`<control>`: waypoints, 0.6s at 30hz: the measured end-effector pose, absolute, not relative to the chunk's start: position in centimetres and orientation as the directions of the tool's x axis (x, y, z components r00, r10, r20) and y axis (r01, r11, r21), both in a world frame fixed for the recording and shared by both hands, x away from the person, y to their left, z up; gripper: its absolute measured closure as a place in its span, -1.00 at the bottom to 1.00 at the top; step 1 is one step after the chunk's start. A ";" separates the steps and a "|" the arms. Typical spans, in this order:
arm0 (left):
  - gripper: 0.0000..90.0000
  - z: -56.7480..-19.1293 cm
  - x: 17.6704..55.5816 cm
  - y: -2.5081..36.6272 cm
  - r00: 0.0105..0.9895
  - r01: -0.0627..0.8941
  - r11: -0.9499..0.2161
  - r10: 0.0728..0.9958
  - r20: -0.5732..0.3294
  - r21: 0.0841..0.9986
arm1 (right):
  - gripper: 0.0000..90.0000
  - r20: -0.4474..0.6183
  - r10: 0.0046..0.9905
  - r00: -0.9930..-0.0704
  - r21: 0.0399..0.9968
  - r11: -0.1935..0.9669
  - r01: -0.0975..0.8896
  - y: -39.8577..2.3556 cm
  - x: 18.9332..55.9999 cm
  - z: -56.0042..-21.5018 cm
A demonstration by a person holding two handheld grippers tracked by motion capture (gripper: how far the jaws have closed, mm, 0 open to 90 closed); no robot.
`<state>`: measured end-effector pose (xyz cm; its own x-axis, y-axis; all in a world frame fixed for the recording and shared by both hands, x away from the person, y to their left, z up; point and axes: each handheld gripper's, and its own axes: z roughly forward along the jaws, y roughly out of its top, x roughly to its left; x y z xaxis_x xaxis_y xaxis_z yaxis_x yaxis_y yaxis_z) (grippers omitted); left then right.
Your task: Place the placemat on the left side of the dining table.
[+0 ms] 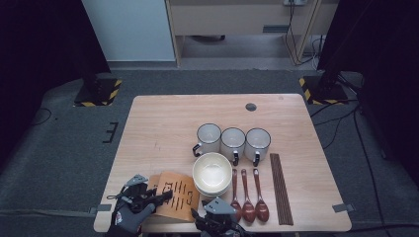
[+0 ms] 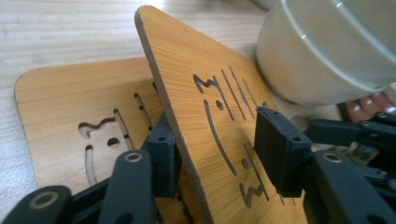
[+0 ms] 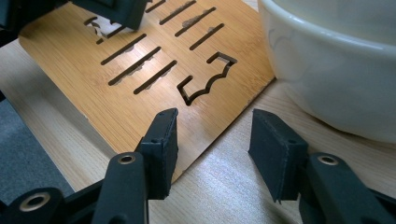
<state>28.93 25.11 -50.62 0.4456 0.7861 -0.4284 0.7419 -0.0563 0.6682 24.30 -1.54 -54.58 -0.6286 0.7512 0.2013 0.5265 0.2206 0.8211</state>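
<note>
Left gripper fingers parted, straddling the raised edge of the top bamboo coaster, one finger under it, one above; whether the pads press it, cannot tell. Coaster: thin honey-coloured board, rounded corners, cut-through slots and a wavy figure; tilted up off a second coaster lying flat; both just left of the white bowl. Right gripper fingers released, empty, over bare tabletop at the coaster's corner, beside the bowl.
</note>
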 end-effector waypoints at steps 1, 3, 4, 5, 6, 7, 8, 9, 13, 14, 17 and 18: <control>0.19 -50.5 28.8 25.1 0.443 0.741 -0.054 0.788 -0.427 0.670 | 0.14 0.208 0.750 -0.628 0.820 0.217 0.530 -1.6 24.3 -54.6; 0.23 -50.5 28.8 25.2 0.441 0.742 -0.053 0.790 -0.426 0.669 | 0.14 0.209 0.750 -0.627 0.820 0.216 0.531 -1.6 24.3 -54.6; 0.23 -50.4 28.8 25.2 0.440 0.743 -0.053 0.790 -0.427 0.667 | 0.14 0.209 0.750 -0.627 0.820 0.216 0.531 -1.6 24.3 -54.6; 0.24 -50.4 28.8 25.2 0.438 0.745 -0.051 0.789 -0.430 0.665 | 0.14 0.209 0.750 -0.628 0.820 0.215 0.530 -1.6 24.3 -54.6; 0.26 -50.4 28.8 25.2 0.436 0.748 -0.048 0.788 -0.435 0.662 | 0.14 0.209 0.750 -0.628 0.821 0.214 0.530 -1.6 24.3 -54.6; 0.26 -50.4 28.8 25.1 0.438 0.750 -0.050 0.784 -0.440 0.659 | 0.14 0.209 0.750 -0.628 0.821 0.214 0.530 -1.6 24.3 -54.6; 0.27 -50.4 28.8 25.0 0.436 0.755 -0.045 0.780 -0.450 0.654 | 0.14 0.209 0.750 -0.628 0.821 0.214 0.529 -1.6 24.3 -54.6; 0.28 -50.4 28.8 25.0 0.443 0.758 -0.051 0.772 -0.456 0.650 | 0.14 0.210 0.750 -0.628 0.821 0.213 0.529 -1.6 24.3 -54.6; 0.33 -50.3 28.7 24.4 0.455 0.761 -0.070 0.767 -0.453 0.645 | 0.14 0.208 0.749 -0.629 0.824 0.212 0.525 -1.6 24.3 -54.6; 0.35 -50.3 28.7 24.3 0.456 0.759 -0.070 0.767 -0.451 0.648 | 0.14 0.208 0.749 -0.629 0.825 0.211 0.524 -1.6 24.3 -54.6; 0.39 -50.0 28.6 24.1 0.448 0.762 -0.062 0.769 -0.455 0.645 | 0.14 0.211 0.748 -0.629 0.824 0.210 0.526 -1.7 24.3 -54.6; 0.40 -50.0 28.6 24.1 0.443 0.764 -0.058 0.770 -0.458 0.643 | 0.14 0.214 0.748 -0.628 0.823 0.209 0.528 -1.7 24.3 -54.6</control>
